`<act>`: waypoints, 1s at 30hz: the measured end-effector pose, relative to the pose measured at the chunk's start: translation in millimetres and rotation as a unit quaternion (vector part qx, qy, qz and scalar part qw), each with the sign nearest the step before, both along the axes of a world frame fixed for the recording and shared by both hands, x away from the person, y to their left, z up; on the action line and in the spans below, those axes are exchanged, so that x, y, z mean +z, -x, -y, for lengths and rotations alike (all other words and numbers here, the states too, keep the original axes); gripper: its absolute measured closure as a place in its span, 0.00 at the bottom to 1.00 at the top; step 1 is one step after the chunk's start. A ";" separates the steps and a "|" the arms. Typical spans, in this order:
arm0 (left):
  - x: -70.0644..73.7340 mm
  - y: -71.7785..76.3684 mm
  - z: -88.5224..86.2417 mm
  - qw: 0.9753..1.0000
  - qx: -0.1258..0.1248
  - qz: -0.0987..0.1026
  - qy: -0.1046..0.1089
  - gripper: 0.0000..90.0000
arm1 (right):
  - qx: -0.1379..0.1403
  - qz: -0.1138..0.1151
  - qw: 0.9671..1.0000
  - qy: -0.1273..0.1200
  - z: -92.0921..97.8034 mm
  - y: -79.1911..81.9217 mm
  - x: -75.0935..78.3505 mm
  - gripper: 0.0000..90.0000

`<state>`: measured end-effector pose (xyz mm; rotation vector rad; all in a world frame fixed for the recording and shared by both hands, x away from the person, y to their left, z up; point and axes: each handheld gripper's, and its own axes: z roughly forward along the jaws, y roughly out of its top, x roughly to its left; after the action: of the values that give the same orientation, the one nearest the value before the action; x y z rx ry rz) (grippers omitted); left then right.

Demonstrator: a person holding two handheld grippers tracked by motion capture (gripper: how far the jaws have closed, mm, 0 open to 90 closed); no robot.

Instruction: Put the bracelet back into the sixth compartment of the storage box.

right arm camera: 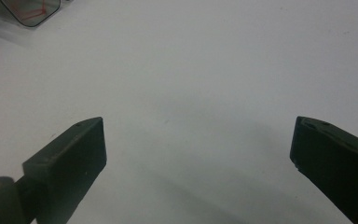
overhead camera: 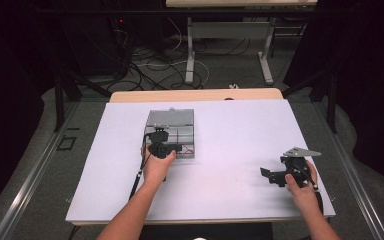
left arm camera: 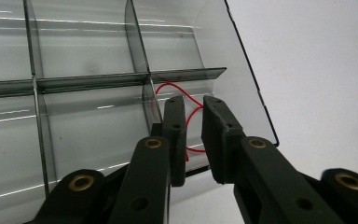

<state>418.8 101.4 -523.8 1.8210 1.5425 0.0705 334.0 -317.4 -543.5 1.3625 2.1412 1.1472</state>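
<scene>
There are no words, numbers or signs to read here. The clear box has no label, and the white table has nothing written on it.

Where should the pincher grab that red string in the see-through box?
Probably at the loop where the red string bends, coming from above into the near corner compartment of the clear box. The string lies low between thin walls, and the left gripper jaws stand either side, slightly apart.
</scene>
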 end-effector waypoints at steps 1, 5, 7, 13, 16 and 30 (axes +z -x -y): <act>1.4 0.0 -1.4 1.000 -0.007 -0.007 0.000 0.87 | -0.001 -0.001 1.000 -0.001 -0.1 0.1 0.1 0.04; 2.0 0.8 -1.0 1.000 0.002 0.005 0.003 0.84 | 0.000 0.000 1.000 0.000 0.1 0.0 0.0 0.04; 3.9 1.1 -2.5 1.000 -0.003 0.007 0.001 0.82 | -0.002 -0.001 1.000 -0.001 -0.1 0.1 0.0 0.04; 6.6 2.9 -4.1 1.000 0.001 0.015 0.001 0.79 | -0.001 0.000 1.000 0.000 0.1 0.1 0.0 0.04; 8.0 3.7 -5.7 1.000 -0.001 0.020 -0.004 0.77 | -0.001 0.000 1.000 0.000 0.1 0.2 0.1 0.04; 16.4 9.4 -11.8 0.999 -0.008 0.040 -0.003 0.68 | -0.002 0.000 1.000 0.000 0.0 0.5 0.3 0.04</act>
<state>409.4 113.2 -507.3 1.8142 1.4725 0.1399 333.5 -317.4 -543.2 1.3654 2.1381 1.1454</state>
